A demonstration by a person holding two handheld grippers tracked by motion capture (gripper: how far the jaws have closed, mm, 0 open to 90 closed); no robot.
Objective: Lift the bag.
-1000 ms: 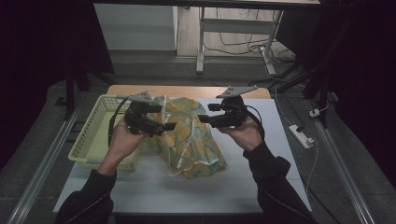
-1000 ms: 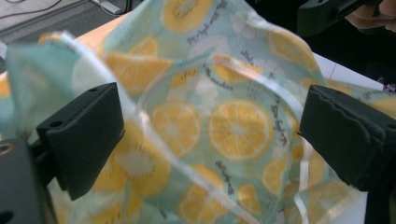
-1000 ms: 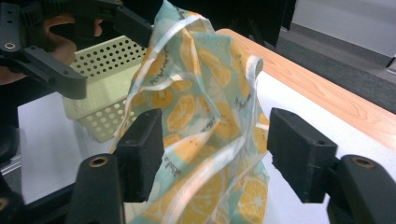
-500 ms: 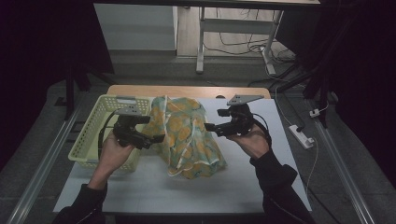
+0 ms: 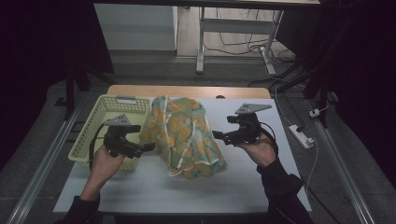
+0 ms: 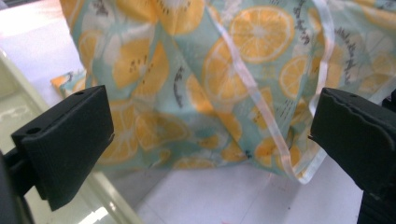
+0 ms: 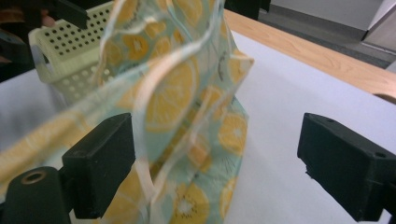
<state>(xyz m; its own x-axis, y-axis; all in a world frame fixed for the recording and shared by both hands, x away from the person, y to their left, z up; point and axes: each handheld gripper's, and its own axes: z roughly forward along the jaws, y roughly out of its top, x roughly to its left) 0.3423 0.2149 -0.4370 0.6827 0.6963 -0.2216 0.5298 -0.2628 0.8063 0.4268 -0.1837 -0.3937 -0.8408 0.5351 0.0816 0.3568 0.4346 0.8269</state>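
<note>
A cloth printed with orange slices on pale green lies heaped in the middle of the white table, its left edge against the basket. My left gripper is at the cloth's left side and my right gripper at its right, both pointing inward. In the left gripper view the jaws stand wide open with the cloth hanging just beyond them. In the right gripper view the gripper is open too, and a fold of the cloth droops by its left jaw, unpressed. Both pairs of jaws have just been opening.
A pale yellow-green perforated basket stands at the table's left, right behind my left hand. A wooden strip runs along the far edge. A power strip lies off the table's right side.
Both grippers were close together over the raised cloth. They have moved apart and down, the jaws have opened, and the cloth has dropped into a heap on the table.
</note>
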